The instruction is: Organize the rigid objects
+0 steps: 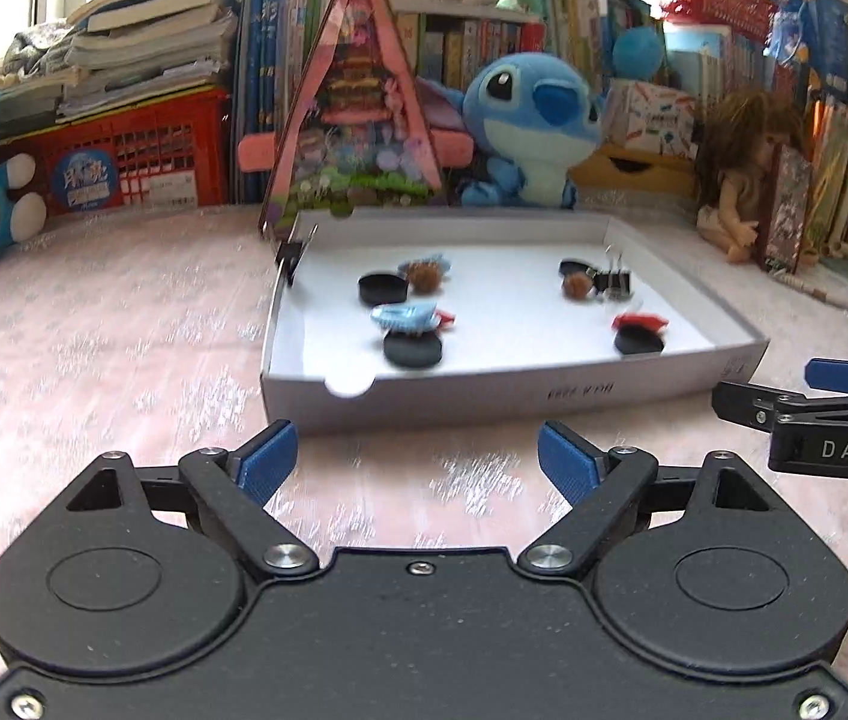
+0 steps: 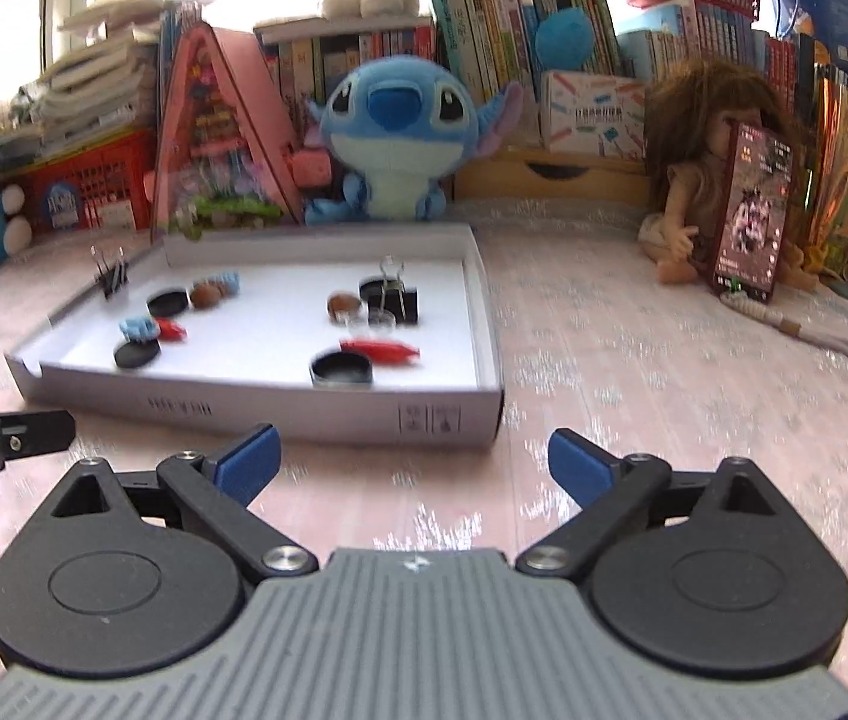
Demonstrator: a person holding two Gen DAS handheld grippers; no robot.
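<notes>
Fingers spread wide on the left hand-held gripper point(image 1: 417, 456), nothing between the blue pads, low over the pink patterned table point(image 1: 93, 330). Directly ahead of it, just beyond the fingertips, the shallow white box lid point(image 1: 544, 399) with small things scattered inside: black round caps point(image 1: 413, 350), blue and red hair clips point(image 1: 405, 317), brown nut-like balls point(image 1: 424, 277), and a black binder clip point(image 1: 611, 282) toward the far right; another binder clip point(image 1: 290, 255) clamped on the lid's far left wall. Off to the right of it, the tip of the right hand-held gripper point(image 1: 808, 396). From the right wrist view, right hand-held gripper point(image 2: 414, 468) likewise released and empty, the lid's near right corner just ahead and slightly left of its fingers. Behind the lid, a blue plush toy point(image 2: 393, 138) and a pink triangular toy house point(image 2: 213, 132); far to the right, a brown-haired doll point(image 2: 706, 180) against shelves of books point(image 2: 514, 18).
</notes>
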